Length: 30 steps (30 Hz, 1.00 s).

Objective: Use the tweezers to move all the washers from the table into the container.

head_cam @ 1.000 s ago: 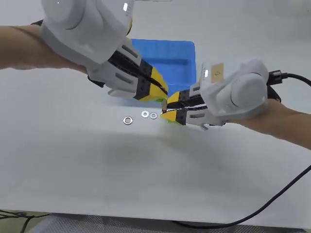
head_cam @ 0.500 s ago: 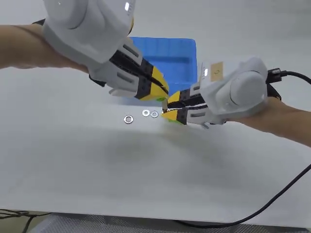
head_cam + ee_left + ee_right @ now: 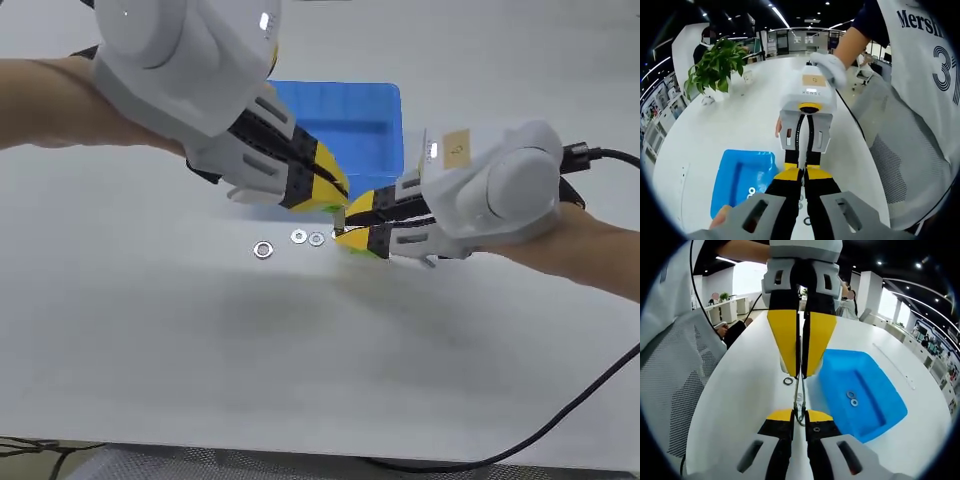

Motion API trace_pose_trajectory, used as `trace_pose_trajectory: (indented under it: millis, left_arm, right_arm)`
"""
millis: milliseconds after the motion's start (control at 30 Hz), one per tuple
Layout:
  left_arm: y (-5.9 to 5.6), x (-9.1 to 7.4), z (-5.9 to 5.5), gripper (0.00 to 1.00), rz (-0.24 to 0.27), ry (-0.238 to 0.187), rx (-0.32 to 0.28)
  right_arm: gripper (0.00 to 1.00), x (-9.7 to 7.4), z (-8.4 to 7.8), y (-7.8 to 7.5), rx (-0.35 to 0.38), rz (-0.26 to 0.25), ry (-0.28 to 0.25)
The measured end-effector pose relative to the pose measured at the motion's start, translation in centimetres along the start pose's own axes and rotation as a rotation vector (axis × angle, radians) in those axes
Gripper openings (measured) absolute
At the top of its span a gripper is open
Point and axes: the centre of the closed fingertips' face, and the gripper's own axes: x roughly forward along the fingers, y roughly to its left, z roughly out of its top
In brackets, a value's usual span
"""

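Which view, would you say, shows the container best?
The right gripper view: the container lies open, two washers inside. In the head view the left tool covers its front; the left gripper view hides a corner.

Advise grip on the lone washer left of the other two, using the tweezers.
Pinch the lone washer across its ring: one tip of the tweezers in the hole, one outside the rim, coming down from above. It lies flat on the table, so a sideways pinch would likely find no edge. It sits apart from the other two washers, so any side looks free.
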Motion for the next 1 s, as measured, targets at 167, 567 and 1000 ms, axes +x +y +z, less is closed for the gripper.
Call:
trace_pose_trajectory:
  millis: [167,567,1000]
  left_arm:
    - [0.1,0.0,0.0,0.06,-0.003,-0.004,-0.008]
    - [-0.3,-1.4,1.1,0.06,-0.008,0.003,0.006]
    - [0.0,-4.7,3.7,0.06,0.011,0.017,0.06]
  right_arm:
    - [0.09,0.0,0.0,0.0,0.007,-0.005,0.01]
    - [0.09,-0.7,1.3,0.2,-0.022,-0.011,0.012]
    - [0.09,-2.8,5.4,-0.6,-0.073,-0.044,-0.017]
